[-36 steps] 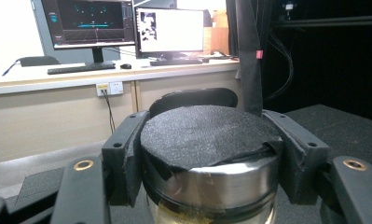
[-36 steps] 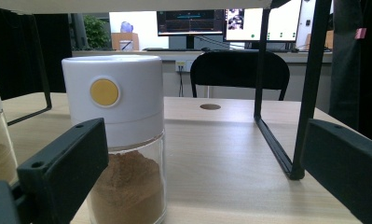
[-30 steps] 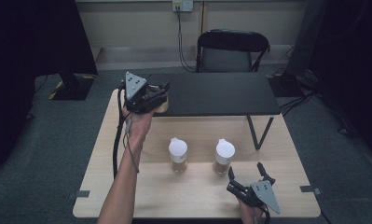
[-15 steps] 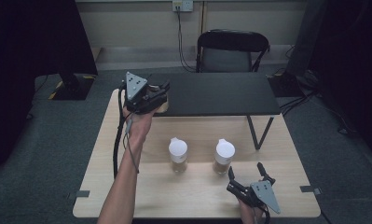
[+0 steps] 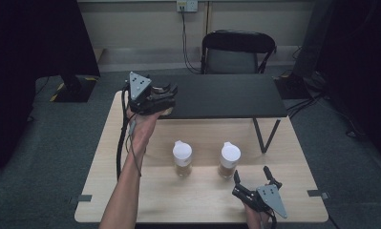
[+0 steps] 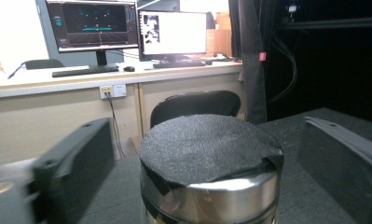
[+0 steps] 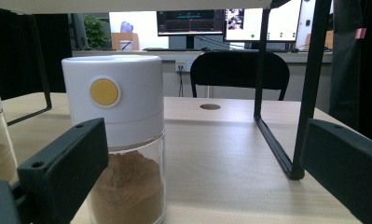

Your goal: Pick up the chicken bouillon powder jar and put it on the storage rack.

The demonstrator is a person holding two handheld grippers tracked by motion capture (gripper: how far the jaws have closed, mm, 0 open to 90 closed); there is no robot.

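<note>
We find a steel canister, capped with a black textured disc, standing upright on the black shelf raised over the far side of the counter. It sits between the fingers of the left gripper, which have just been opening; they now stand wide with clear gaps on both sides of the canister, so nothing is held. In the high view the gripper's body hides the canister. The coming move, in our judgement, turns on this: the canister's long axis is vertical, dead centre of the spread fingers, so the left hand can draw straight back. The right gripper rests near the counter's front edge, fingers open and empty, the right spice jar just beyond them, the left jar beside it.
</note>
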